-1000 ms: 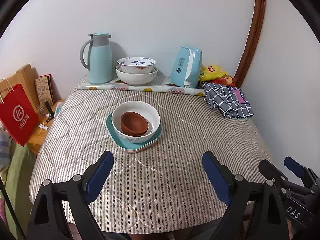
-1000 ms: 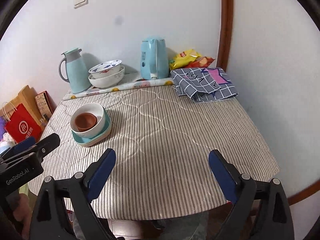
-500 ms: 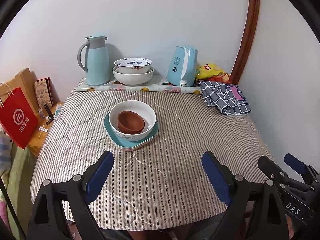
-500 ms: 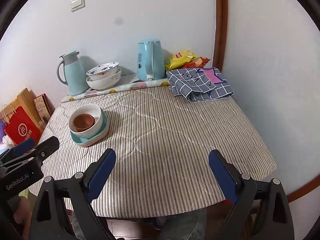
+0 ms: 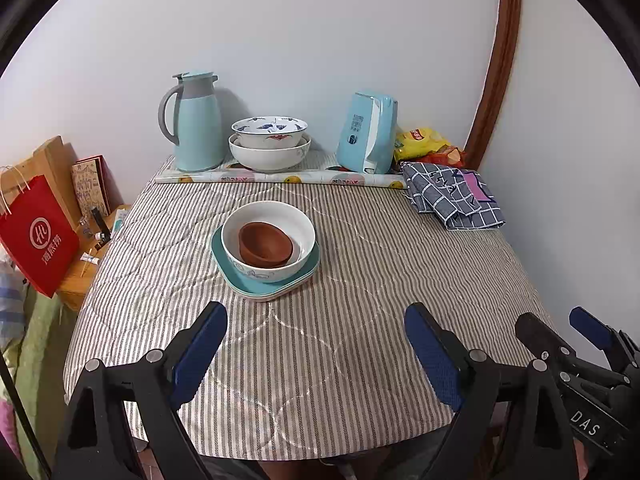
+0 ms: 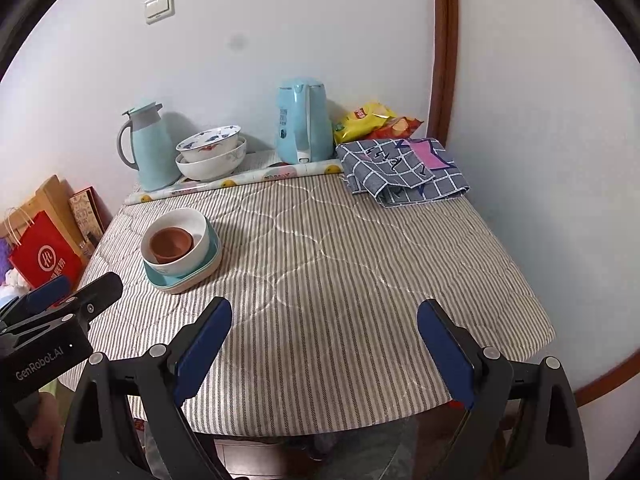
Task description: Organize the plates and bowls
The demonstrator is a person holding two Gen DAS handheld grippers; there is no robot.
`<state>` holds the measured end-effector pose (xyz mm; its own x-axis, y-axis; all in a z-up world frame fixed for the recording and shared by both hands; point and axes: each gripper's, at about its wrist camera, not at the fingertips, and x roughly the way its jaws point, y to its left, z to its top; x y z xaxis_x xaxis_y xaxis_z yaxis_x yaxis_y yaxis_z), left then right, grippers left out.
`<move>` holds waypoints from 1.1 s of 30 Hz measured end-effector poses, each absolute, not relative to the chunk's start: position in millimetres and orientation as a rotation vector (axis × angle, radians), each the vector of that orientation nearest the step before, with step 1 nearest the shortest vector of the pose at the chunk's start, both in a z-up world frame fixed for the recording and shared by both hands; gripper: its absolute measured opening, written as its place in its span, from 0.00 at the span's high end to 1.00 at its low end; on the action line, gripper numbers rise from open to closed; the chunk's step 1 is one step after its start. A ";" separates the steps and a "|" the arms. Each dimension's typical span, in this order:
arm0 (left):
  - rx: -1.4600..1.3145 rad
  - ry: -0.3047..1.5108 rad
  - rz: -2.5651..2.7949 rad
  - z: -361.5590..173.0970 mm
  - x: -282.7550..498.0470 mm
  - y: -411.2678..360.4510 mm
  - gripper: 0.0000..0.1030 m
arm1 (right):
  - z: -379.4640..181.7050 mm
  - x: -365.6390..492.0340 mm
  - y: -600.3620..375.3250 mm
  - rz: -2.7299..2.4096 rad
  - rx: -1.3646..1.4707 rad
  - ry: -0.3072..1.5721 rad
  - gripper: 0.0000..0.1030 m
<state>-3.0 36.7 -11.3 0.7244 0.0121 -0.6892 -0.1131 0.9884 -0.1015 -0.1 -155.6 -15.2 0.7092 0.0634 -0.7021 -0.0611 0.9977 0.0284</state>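
Already Nested, Both Grippers Idle

Both the left gripper [image 5: 316, 344] and right gripper [image 6: 324, 340] hover with jaws wide, holding nothing, at the table's [image 5: 360, 360] near edge. Risk: the brown bowl [image 5: 266, 244] sits tilted inside the white bowl [image 5: 268, 240]; lifting the stack by the teal plates [image 5: 240, 278] could tip both. At the back wall, a patterned bowl [image 5: 269, 130] nests in a larger white one [image 5: 269, 156].

My left gripper [image 5: 316, 332] and my right gripper [image 6: 324, 330] were side by side, both angled downward, fingers wide apart, holding nothing.
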 end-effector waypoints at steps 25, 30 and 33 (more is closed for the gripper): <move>-0.138 0.756 0.066 -9.3 -5.5 35.6 0.13 | -10.8 -5.1 -156.0 0.074 0.002 0.767 0.10; -0.137 0.753 0.065 -8.6 -6.5 34.9 0.13 | -10.5 -5.4 -155.7 0.076 0.002 0.766 0.10; -0.137 0.750 0.067 -6.5 -6.8 34.9 0.13 | -9.8 -5.4 -155.2 0.078 0.001 0.765 0.10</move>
